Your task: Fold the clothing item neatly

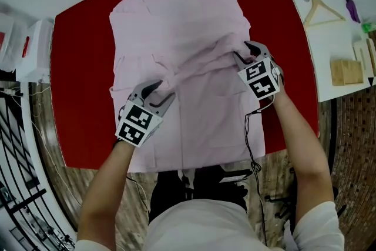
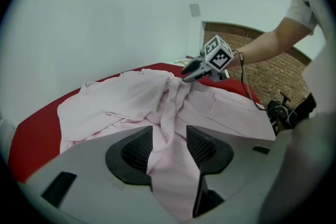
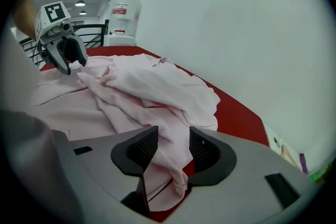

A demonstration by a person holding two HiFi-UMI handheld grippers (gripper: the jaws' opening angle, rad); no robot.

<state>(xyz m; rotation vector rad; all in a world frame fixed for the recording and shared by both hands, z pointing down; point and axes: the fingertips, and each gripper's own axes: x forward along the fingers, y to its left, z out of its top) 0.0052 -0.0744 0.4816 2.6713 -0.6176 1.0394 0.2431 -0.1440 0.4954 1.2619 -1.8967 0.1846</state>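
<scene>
Left gripper (image 2: 169, 145) and right gripper (image 3: 173, 148): jaws parted, with a ridge of the pink shirt (image 1: 200, 14) lying slack between each pair (not clamped). Ahead of the jaws, the shirt spreads over the red worktop (image 1: 76, 67). Probable step: letting go after a fold. Next: back out without snagging, then regrip the hem behind both grippers

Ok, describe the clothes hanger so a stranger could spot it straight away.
Look right of the red table bearing the pink shirt, to the white side surface. The wooden hanger lies at its far end. It is the only thin, open triangle there; the wooden block nearer the person is solid and squarish.
</scene>
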